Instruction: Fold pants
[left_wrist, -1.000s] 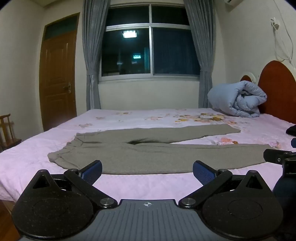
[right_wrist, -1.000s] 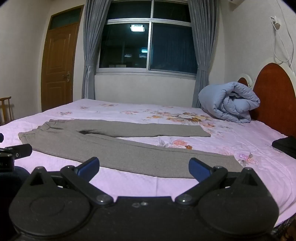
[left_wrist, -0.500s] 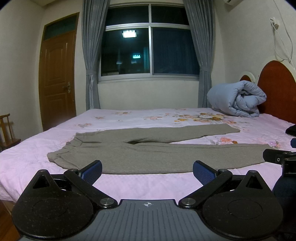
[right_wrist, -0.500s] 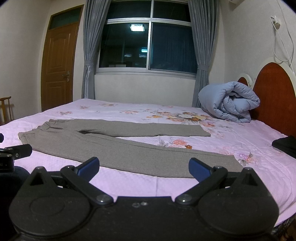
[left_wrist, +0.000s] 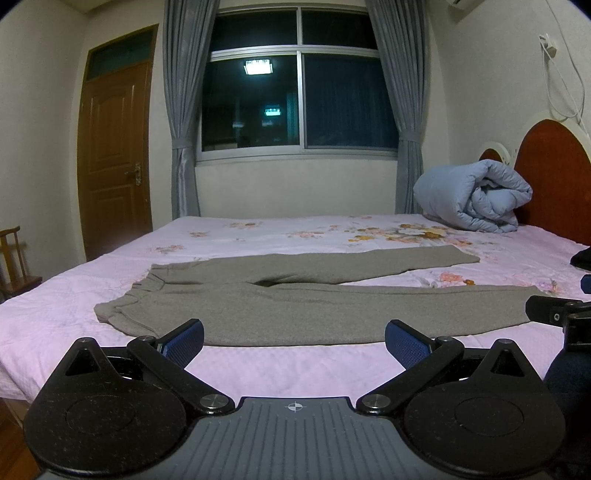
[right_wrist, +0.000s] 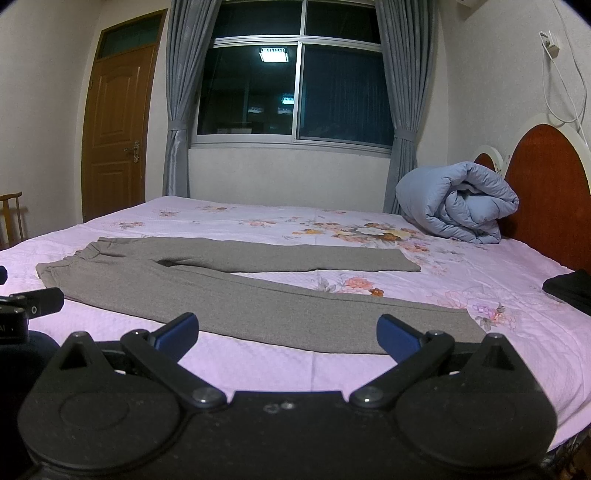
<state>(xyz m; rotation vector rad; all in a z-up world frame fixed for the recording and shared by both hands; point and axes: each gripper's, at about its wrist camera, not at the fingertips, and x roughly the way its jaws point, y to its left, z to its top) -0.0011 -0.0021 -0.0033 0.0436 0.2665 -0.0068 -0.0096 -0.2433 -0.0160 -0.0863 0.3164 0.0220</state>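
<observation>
Grey pants (left_wrist: 295, 306) lie flat on the pink floral bed (left_wrist: 258, 240), waistband to the left, two legs spread apart toward the right. In the right wrist view the pants (right_wrist: 229, 291) stretch across the bed, the near leg's cuff just beyond the right fingertip. My left gripper (left_wrist: 294, 341) is open, held off the bed's near edge in front of the waist and near leg. My right gripper (right_wrist: 287, 332) is open too, facing the near leg. Neither touches the cloth. Part of the right gripper (left_wrist: 554, 314) shows at the left view's right edge.
A rolled blue duvet (right_wrist: 458, 203) rests against the red-brown headboard (right_wrist: 546, 192) at the back right. A dark garment (right_wrist: 570, 286) lies at the bed's right edge. A wooden chair (left_wrist: 13, 258) and a door (left_wrist: 114, 162) stand to the left, a curtained window behind.
</observation>
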